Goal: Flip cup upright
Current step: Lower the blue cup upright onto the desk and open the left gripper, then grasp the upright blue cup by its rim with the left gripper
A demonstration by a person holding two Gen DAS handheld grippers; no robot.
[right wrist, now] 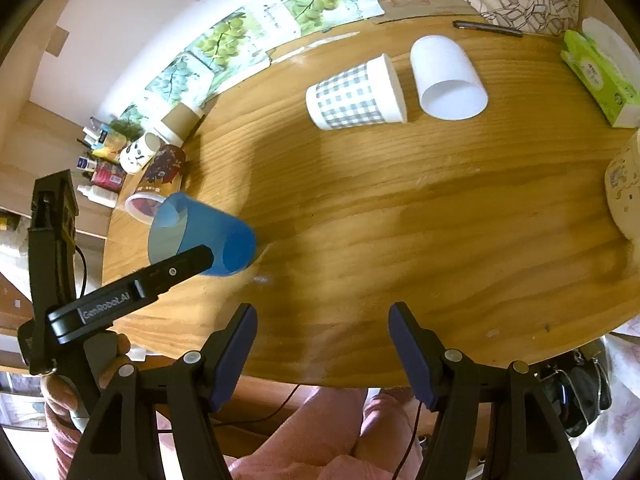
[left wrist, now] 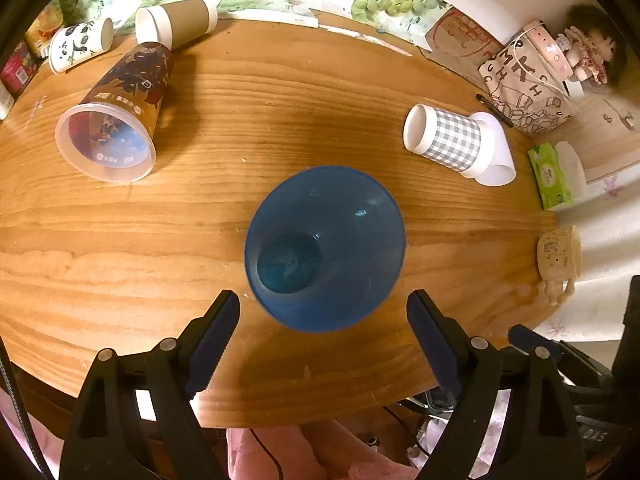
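Blue plastic cup is what we're after: translucent, tapered, wide rim and a narrow base, no handle. In our left wrist view we look down its mouth to the darker round bottom. In the right wrist view the same cup looks tilted near the table's left edge, mouth toward the left tool and base toward the table centre; we can't tell if it leans on the wood or is partly lifted.

Handling, our guess: very light, thin-walled, a bit flexible, smooth so prob slippery. A hard squeeze would flex the wall and could pop it out. Best hold is across the wall just below the rim, one finger inside and one outside, or across the narrower base end w/ light pressure. Not fragile, so a drop is no big deal, but it would roll.

Left gripper is spread wide, fingers either side of the cup's near rim, not pinching it as far as we see. Right gripper is also spread, nothing between the pads, hanging over bare wooden table well apart from the cup.

Other cups lie tipped over too: a gray-checked paper cup just beside a plain white cup.
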